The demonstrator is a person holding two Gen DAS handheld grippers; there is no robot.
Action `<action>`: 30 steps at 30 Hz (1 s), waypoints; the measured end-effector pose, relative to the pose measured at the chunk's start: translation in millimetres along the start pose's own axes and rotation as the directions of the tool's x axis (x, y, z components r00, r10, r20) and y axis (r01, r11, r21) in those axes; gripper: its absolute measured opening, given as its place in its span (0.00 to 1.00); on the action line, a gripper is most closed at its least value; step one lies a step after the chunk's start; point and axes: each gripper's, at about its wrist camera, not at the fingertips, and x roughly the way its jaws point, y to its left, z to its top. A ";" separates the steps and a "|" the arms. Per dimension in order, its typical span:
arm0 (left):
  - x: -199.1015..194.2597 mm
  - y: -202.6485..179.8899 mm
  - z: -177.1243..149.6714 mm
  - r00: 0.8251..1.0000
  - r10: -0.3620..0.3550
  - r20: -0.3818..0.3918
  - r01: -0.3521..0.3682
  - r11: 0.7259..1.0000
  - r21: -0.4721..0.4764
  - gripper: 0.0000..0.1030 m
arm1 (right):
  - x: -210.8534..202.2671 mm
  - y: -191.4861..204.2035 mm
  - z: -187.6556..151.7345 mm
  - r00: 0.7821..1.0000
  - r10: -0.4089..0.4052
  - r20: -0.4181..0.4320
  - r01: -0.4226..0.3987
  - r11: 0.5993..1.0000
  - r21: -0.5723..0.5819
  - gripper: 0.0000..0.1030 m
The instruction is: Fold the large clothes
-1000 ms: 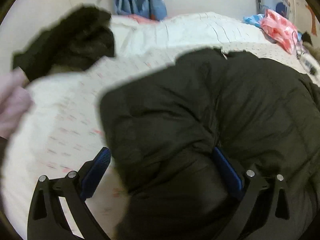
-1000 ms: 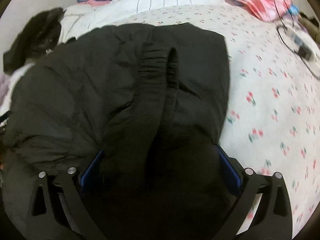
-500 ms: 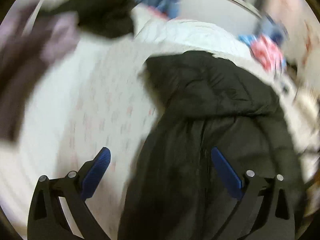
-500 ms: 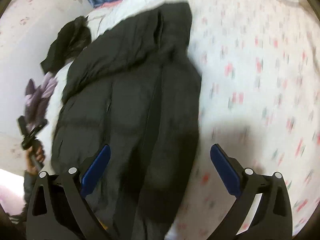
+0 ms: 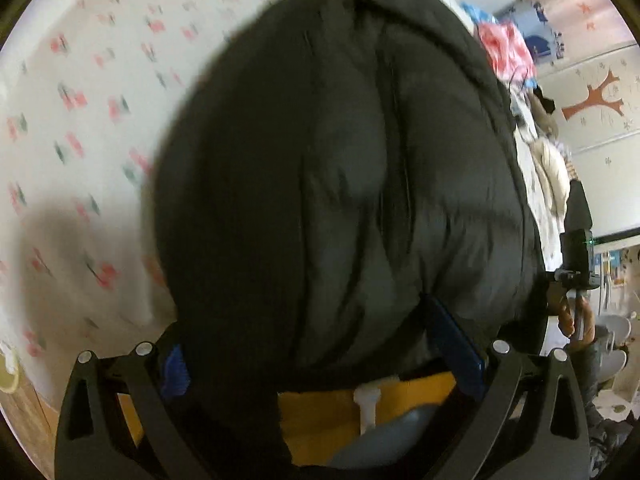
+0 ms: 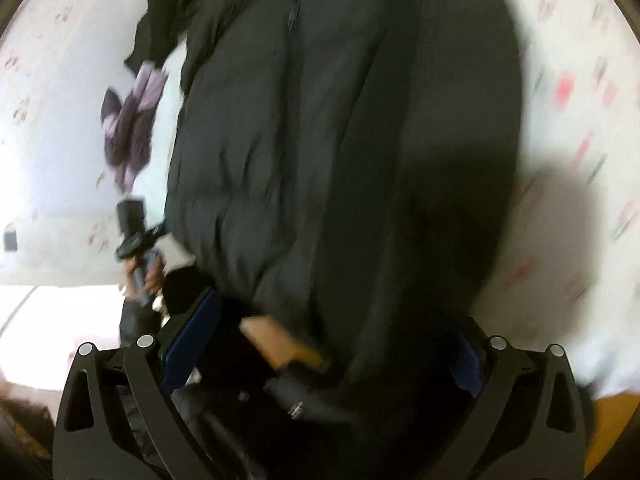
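1. Left wrist view: the black puffer jacket fills the centre and right of the frame and lies on a white bedsheet printed with small red and green motifs, which shows at left. The left gripper has its blue pads spread wide, with the jacket's bulging hem between them; whether they pinch the fabric cannot be told. Below the hem sits an orange patch. At the right edge a hand holds the other gripper's handle.

2. Right wrist view, blurred: the jacket runs from the top edge down to the bottom centre. The right gripper stands wide, jacket fabric between its fingers; a grip cannot be told. At left, a purple garment lies beside the jacket, with a hand on a handle lower down.
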 end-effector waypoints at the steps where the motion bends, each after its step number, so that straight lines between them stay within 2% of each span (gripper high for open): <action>1: 0.7 -1.0 -2.8 1.000 0.006 0.004 -0.006 1.000 -0.008 0.94 | 7.4 3.8 -6.1 1.000 0.006 -0.009 -0.006 1.000 -0.006 0.94; 2: -1.3 -2.3 -2.9 1.000 0.015 0.019 -0.014 1.000 -0.012 0.94 | 12.7 7.8 -11.0 1.000 0.027 -0.005 -0.027 1.000 -0.016 0.90; 3: -5.1 -4.9 -3.3 0.999 0.023 0.044 -0.023 1.000 -0.015 0.87 | 17.5 13.8 -13.5 0.999 0.042 0.013 -0.041 0.999 -0.033 0.82; 4: -8.8 -7.7 -3.2 0.998 0.031 0.059 -0.030 0.999 -0.024 0.66 | 19.2 20.7 -12.9 0.998 0.042 0.046 -0.040 0.998 -0.046 0.63; 5: -12.3 -9.4 -4.1 0.997 0.031 0.065 -0.029 0.999 -0.034 0.51 | 16.1 26.2 -13.3 0.994 0.050 0.095 -0.045 0.998 -0.049 0.31; 6: -19.5 -12.8 -3.9 0.996 0.020 0.082 -0.016 0.999 -0.047 0.37 | 6.8 31.5 -12.9 0.983 0.089 0.161 -0.082 0.995 -0.052 0.17; 7: -28.6 -19.4 -2.7 0.994 0.019 0.104 -0.015 0.999 -0.040 0.26 | -5.9 40.0 -11.6 0.962 0.154 0.224 -0.139 0.987 -0.080 0.14; 9: -47.4 -29.7 0.4 0.990 0.006 0.144 -0.002 1.000 -0.026 0.17 | -32.2 64.6 -8.6 0.923 0.207 0.323 -0.166 0.974 -0.152 0.11; 10: -64.0 -39.1 2.3 0.983 -0.027 0.180 0.030 0.999 -0.013 0.15 | -42.5 74.6 -8.1 0.908 0.234 0.349 -0.179 0.967 -0.183 0.10; 11: -74.0 -45.8 1.8 0.978 -0.044 0.202 0.045 0.999 0.001 0.14 | -59.8 91.1 -8.5 0.887 0.257 0.383 -0.181 0.957 -0.225 0.10; 14: -120.5 -67.5 -4.8 0.950 -0.136 0.281 0.126 0.991 0.052 0.13 | -97.2 121.2 -20.2 0.844 0.316 0.432 -0.193 0.932 -0.306 0.10; 15: -130.1 -72.1 -8.9 0.943 -0.157 0.294 0.143 0.987 0.066 0.13 | -107.7 126.2 -27.1 0.839 0.331 0.432 -0.199 0.925 -0.323 0.10; 16: -140.6 -74.2 -16.8 0.937 -0.178 0.300 0.163 0.984 0.077 0.13 | -116.1 124.9 -32.5 0.840 0.338 0.425 -0.201 0.920 -0.335 0.09; 17: -144.6 -75.1 -22.7 0.935 -0.199 0.292 0.183 0.980 0.082 0.13 | -122.8 122.8 -42.5 0.851 0.334 0.407 -0.194 0.917 -0.348 0.10; 19: -143.1 -71.4 -37.6 0.936 -0.248 0.248 0.227 0.967 0.114 0.16 | -128.0 102.1 -58.8 0.891 0.317 0.325 -0.199 0.917 -0.347 0.14; 20: -137.7 -65.7 -47.8 0.940 -0.272 0.208 0.244 0.958 0.147 0.21 | -119.9 84.3 -67.6 0.920 0.286 0.267 -0.193 0.925 -0.329 0.21; 21: -128.7 -57.2 -57.8 0.948 -0.275 0.161 0.247 0.953 0.176 0.33 | -109.4 67.0 -73.8 0.936 0.272 0.225 -0.201 0.934 -0.294 0.30; 22: -117.6 -44.7 -65.8 0.954 -0.280 0.106 0.258 0.949 0.180 0.47 | -100.1 46.2 -79.6 0.947 0.257 0.191 -0.207 0.946 -0.248 0.51; 23: -106.1 -31.9 -70.7 0.959 -0.275 0.068 0.261 0.952 0.159 0.51 | -91.8 25.6 -85.4 0.956 0.235 0.175 -0.200 0.960 -0.194 0.60; 24: -97.4 -18.9 -74.7 0.962 -0.269 0.044 0.262 0.957 0.129 0.54 | -85.1 8.9 -88.8 0.959 0.228 0.167 -0.204 0.968 -0.149 0.61; 26: -83.5 8.7 -76.2 0.956 -0.292 0.033 0.290 0.955 0.066 0.57 | -74.4 -24.0 -95.2 0.948 0.266 0.174 -0.256 0.964 -0.076 0.61; 27: -80.0 20.4 -76.5 0.951 -0.306 0.046 0.305 0.952 0.042 0.64 | -71.8 -32.6 -96.5 0.940 0.287 0.185 -0.280 0.958 -0.060 0.62; 28: -76.8 36.6 -74.9 0.941 -0.331 0.076 0.332 0.943 -0.001 0.69 | -67.9 -37.6 -95.6 0.933 0.299 0.199 -0.296 0.954 -0.044 0.68; 30: -72.2 56.9 -73.7 0.925 -0.362 0.117 0.371 0.927 -0.060 0.73 | -68.2 -48.7 -97.9 0.916 0.335 0.219 -0.336 0.941 -0.034 0.74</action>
